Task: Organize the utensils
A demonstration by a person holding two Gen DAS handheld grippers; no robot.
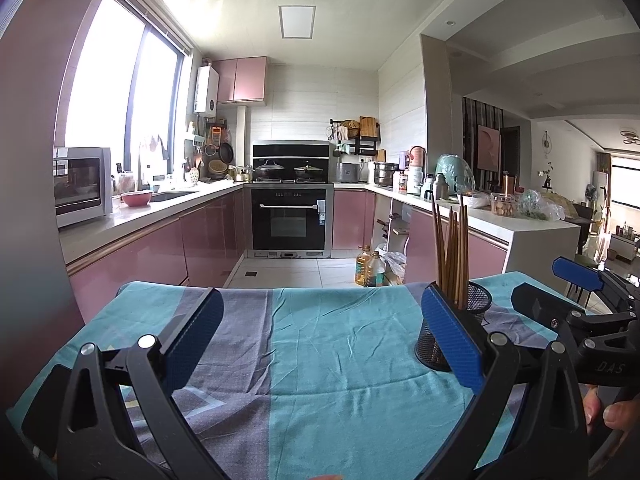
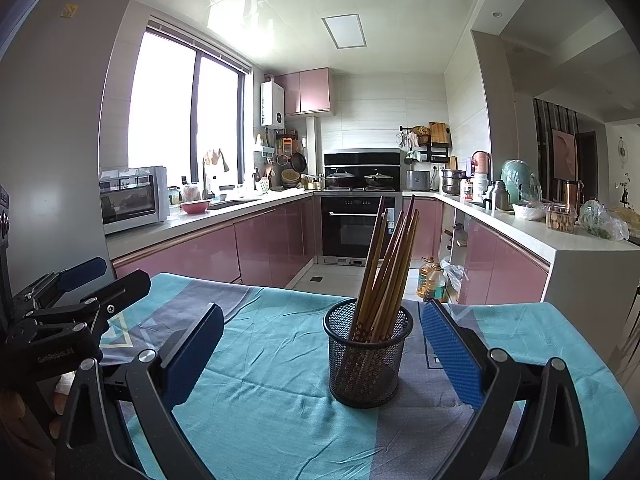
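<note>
Chopsticks [image 2: 386, 268] stand bunched in a black mesh cup [image 2: 368, 354] on the cloth-covered desk [image 2: 280, 400], right in front of the right tongs [image 2: 320, 354], which gape wide and empty. Left tongs [image 1: 320, 338] likewise spread apart, holding nothing, the cup off to their right. Those sticks look light, stiff and smooth, likely to slip; pinch the bundle mid-shaft, above the rim. Long axes run near upright, the top ends fanning and leaning slightly right.

In the left wrist view, a blue gripper pad [image 1: 450, 336] hides the near side of the black wire mesh cup [image 1: 472, 312]. The brown wooden chopsticks [image 1: 452, 252] vanish behind that pad too.
</note>
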